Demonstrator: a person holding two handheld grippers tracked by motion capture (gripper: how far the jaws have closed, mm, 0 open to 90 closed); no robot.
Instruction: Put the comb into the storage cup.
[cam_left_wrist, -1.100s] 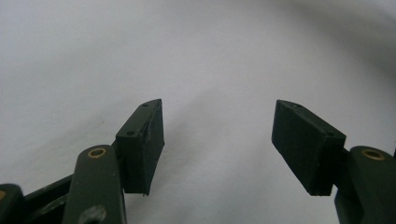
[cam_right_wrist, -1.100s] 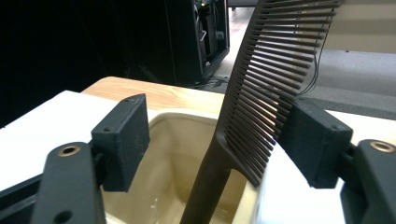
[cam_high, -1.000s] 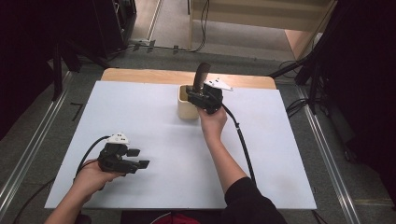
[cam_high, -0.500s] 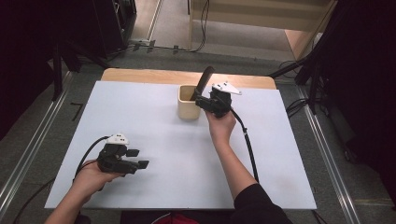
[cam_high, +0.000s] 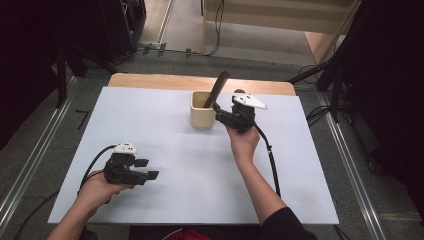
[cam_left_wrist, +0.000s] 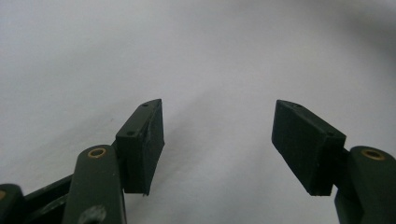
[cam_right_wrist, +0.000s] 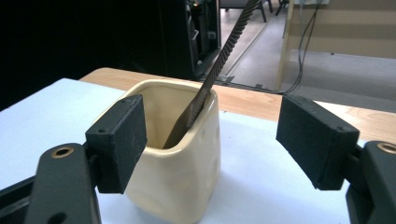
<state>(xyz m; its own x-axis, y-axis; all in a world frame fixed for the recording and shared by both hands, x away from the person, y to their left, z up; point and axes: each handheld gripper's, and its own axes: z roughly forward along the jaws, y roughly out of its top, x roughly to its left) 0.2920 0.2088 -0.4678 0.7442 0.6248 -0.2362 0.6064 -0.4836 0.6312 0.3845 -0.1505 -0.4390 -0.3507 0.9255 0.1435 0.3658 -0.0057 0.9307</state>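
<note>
A: What has changed since a second ago?

B: The right tongs (cam_high: 226, 116) have slid off to the right. Before, they sat right over the cup (cam_high: 202, 110). Now they are just beside it, on its right side. The left tongs (cam_high: 145, 170) have not moved. They rest low on the near left part of the bench (cam_high: 160, 200).

A: Are the tongs holding anything?

B: No. The right tongs are open with nothing between them. In the right gripper view the cream cup sits in front of the left jaw, and the gap is mostly bare. The left tongs are open too, and the left gripper view has just the white bench top between the jaws.

A: What is in the cup?

B: One dark tool (cam_high: 218, 86) with a ridged handle. Its bottom end is down inside the cup. The handle leans up and to the right, over the rim, toward the right tongs. I cannot tell what kind of tool it is.

A: Which hand is closer to it?

B: The right one, by a lot. The left is well apart. I think a grab would have to come from the right, with the jaws on both sides of that slanted handle.
</note>
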